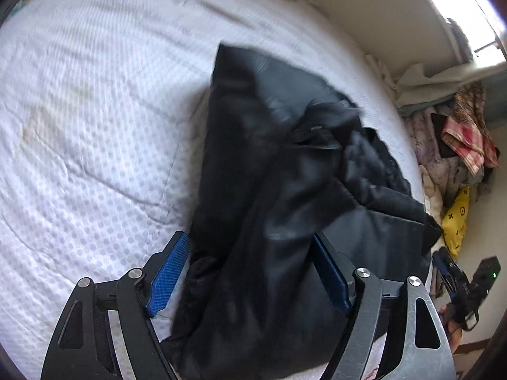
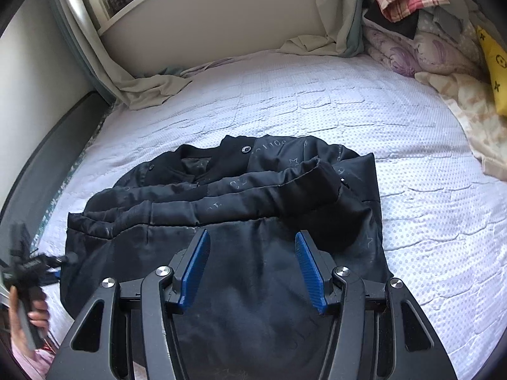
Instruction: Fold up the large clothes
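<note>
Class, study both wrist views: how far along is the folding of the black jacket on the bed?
Done: a sleeve already lies folded across the black jacket, which rests on the white mattress. In hand: nothing; the left gripper and right gripper both stand open over the cloth. Left: the body looks unfolded, so it probably needs folding over.

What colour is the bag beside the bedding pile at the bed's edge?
Yellow with dark printed motifs; the left wrist view shows it best.
</note>
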